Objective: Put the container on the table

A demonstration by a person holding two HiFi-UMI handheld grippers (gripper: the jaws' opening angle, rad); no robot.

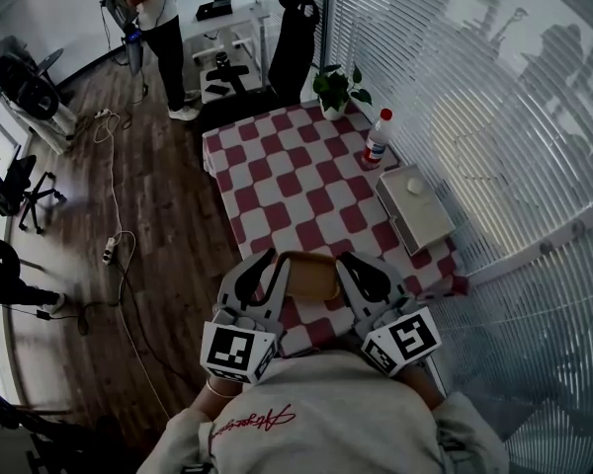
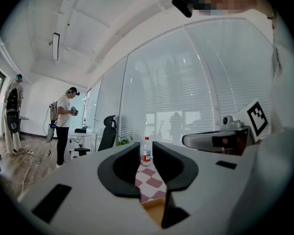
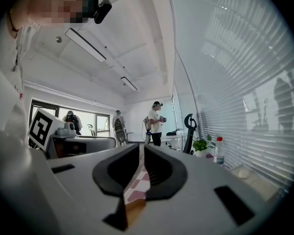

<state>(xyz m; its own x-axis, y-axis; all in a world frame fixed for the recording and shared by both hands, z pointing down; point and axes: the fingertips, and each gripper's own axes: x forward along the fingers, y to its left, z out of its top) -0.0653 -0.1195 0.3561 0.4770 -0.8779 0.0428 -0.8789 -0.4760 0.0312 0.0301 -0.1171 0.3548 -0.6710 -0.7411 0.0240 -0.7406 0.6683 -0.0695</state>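
Observation:
A shallow tan container hangs over the near edge of the red-and-white checked table. My left gripper is shut on its left rim and my right gripper is shut on its right rim. In the left gripper view the jaws of the left gripper stand nearly together, with a strip of the tan container low in the gap. In the right gripper view the right gripper is just as narrow, with the container at the base of its gap. Both grippers point level.
On the table's right side lie a white box and a red-capped bottle, with a potted plant at the far corner. A black chair stands beyond the table. A person stands at the back left, with cables on the floor.

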